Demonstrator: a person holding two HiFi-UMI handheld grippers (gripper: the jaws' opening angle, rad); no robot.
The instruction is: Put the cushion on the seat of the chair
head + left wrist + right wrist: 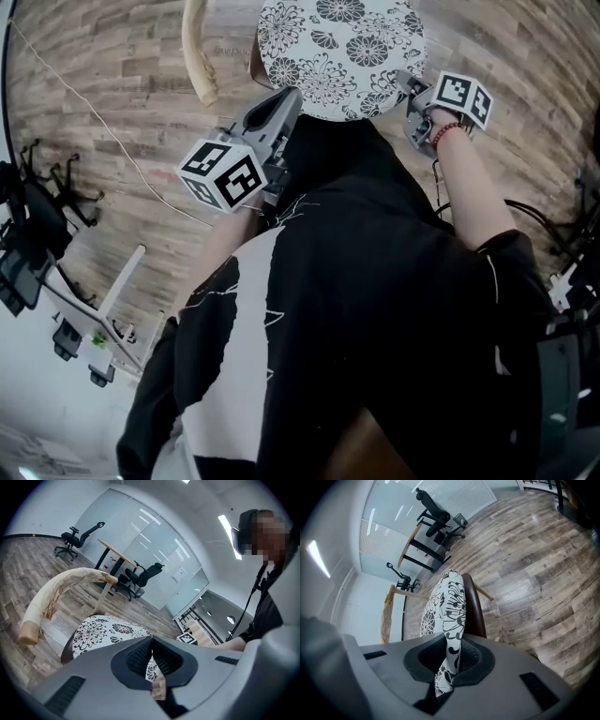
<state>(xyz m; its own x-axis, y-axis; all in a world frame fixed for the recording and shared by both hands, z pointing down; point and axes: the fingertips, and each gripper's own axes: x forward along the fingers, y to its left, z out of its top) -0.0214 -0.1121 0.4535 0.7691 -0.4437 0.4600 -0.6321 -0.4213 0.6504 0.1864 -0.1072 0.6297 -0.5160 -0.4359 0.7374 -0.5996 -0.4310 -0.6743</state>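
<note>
Grey plastic left gripper (284, 101) is seen in the head view low and left of the round white cushion with black flower print (342, 52). In the left gripper view (151, 660) its ribbed black pads are closed narrow on the cushion's (105, 632) near edge, and patterned fabric is pinched between them. From this gripper the cushion spreads away ahead. A dark brown seat rim (65, 651) shows under the cushion's left side. The curved pale wooden backrest (61, 585) of the chair (197, 56) arches beyond and left of the tool. Whether the cushion rests fully on the seat cannot be told.

Further off, ahead of the left gripper, two black office chairs (75, 538) (143, 576), a wooden desk (117, 552) and a glass wall are seen on grey-brown plank flooring (112, 75).

The right gripper (410, 86) is placed at the cushion's right edge in the head view, with a red bracelet (448, 131) worn on the wrist behind it. In the right gripper view (452, 660) the jaws are clamped on the cushion rim (450, 606). The cushion is seen edge-on, running straight out from the pads. The brown seat (474, 606) lies just beside it on the right.
</note>
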